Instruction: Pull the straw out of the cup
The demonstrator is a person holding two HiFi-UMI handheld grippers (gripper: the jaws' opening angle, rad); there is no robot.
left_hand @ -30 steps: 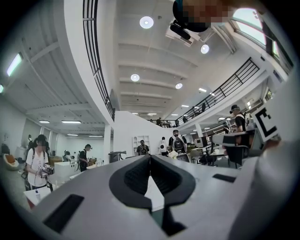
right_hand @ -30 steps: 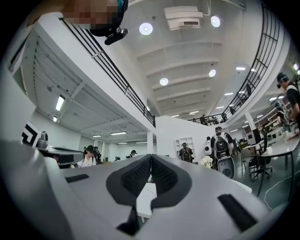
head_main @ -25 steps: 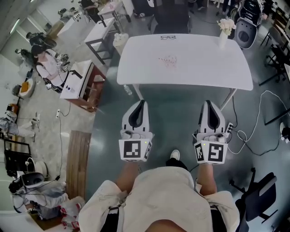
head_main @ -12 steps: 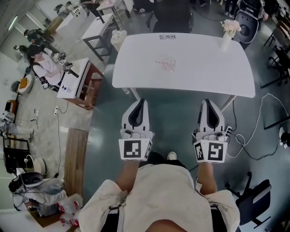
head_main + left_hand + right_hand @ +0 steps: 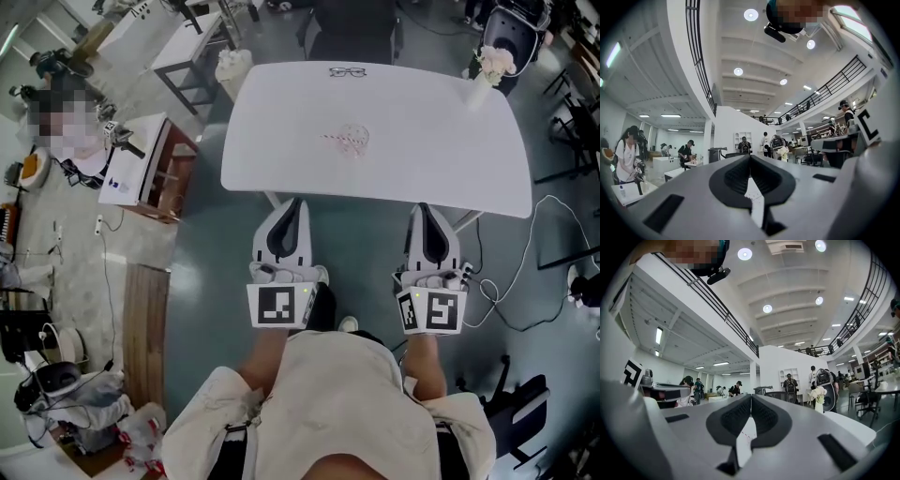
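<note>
In the head view, a white table [image 5: 441, 159] is standing at twelve o'clock from the person. The clear cup [image 5: 356, 141] is sitting near its middle, with the red-and-white striped straw [image 5: 332, 137] sticking out of it toward nine o'clock. A pair of glasses [image 5: 348, 71] is lying at the table's far edge, and a vase of flowers [image 5: 491, 67] is standing at its two o'clock corner. The left gripper [image 5: 298, 202] and the right gripper [image 5: 419, 207] are hanging side by side, both pointing to twelve o'clock. Their tips are reaching about as far as the table's near edge, well apart from the cup. In the left gripper view, the jaws are pressing together tip to tip with nothing between them. In the right gripper view, the jaws are likewise meeting at the tips and gripping nothing, and the vase of flowers is showing at three o'clock of them.
</note>
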